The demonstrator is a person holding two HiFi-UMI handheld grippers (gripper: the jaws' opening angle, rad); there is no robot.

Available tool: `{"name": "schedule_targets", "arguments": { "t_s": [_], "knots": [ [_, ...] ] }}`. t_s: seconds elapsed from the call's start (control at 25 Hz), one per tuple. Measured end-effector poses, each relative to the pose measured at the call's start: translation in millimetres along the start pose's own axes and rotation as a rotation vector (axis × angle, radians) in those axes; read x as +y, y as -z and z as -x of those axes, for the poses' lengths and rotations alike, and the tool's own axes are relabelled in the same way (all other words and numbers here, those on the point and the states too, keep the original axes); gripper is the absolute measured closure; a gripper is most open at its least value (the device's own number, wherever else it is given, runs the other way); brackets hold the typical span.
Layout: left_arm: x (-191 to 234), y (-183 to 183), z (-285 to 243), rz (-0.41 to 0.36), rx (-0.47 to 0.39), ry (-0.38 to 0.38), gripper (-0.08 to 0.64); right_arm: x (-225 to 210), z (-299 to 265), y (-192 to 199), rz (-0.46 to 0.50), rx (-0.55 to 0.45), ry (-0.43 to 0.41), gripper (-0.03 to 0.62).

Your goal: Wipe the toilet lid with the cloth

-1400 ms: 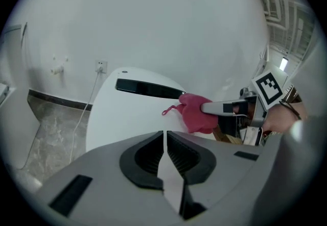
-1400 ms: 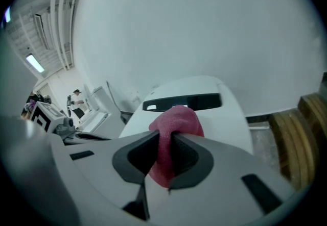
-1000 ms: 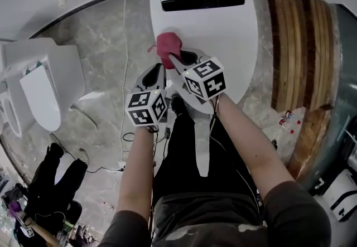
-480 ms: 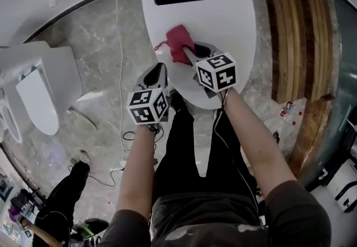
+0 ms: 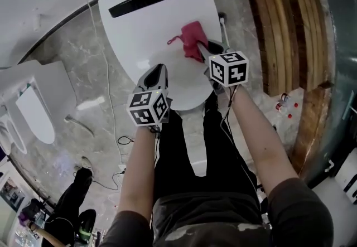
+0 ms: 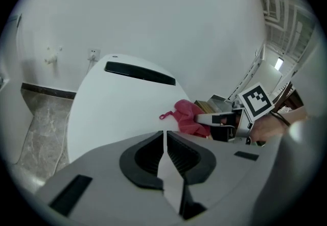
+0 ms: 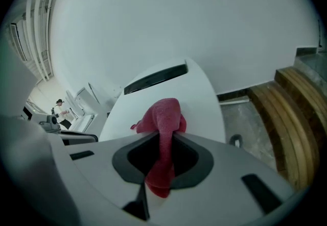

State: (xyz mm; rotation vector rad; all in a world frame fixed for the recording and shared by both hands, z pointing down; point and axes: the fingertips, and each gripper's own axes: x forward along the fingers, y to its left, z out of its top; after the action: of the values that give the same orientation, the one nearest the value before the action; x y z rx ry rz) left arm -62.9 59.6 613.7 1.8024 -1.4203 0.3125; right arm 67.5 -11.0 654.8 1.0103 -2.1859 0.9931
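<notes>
Toilet lid (image 5: 145, 34) mostly bare (cloth (image 5: 193, 39) at right edge).

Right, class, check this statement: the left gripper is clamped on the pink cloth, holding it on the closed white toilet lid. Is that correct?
Not quite: it is the right gripper that is clamped on the pink cloth, holding it on the closed white toilet lid. The right gripper view shows the cloth pinched between its jaws; the left gripper is shut on nothing.

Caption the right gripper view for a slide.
Right hand-held gripper shut on a red cloth, held over the closed white toilet lid.
</notes>
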Motion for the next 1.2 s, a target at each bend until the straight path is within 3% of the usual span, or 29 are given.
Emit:
{"name": "schedule_targets", "arguments": {
  "t_s": [0.32,0.52,0.8,1.2],
  "knots": [
    [-90.1,16.4,-40.4,-0.001,0.0,0.033,0.532,-89.2,48.4,16.2,-0.035,0.005,0.034,0.543],
    [-116.3,32.8,-43.2,-0.025,0.033,0.033,0.532,-86.5,65.8,14.7,0.005,0.003,-0.026,0.543],
    [-81.2,42.4,-13.9,-0.012,0.028,-0.014,0.532,4.9,63.8,15.3,0.078,-0.011,-0.17,0.543],
    [47.5,50.1,65.8,-0.03,0.047,-0.085,0.532,193.6,-5.3,58.1,0.195,0.066,-0.323,0.543]
  ]
}}
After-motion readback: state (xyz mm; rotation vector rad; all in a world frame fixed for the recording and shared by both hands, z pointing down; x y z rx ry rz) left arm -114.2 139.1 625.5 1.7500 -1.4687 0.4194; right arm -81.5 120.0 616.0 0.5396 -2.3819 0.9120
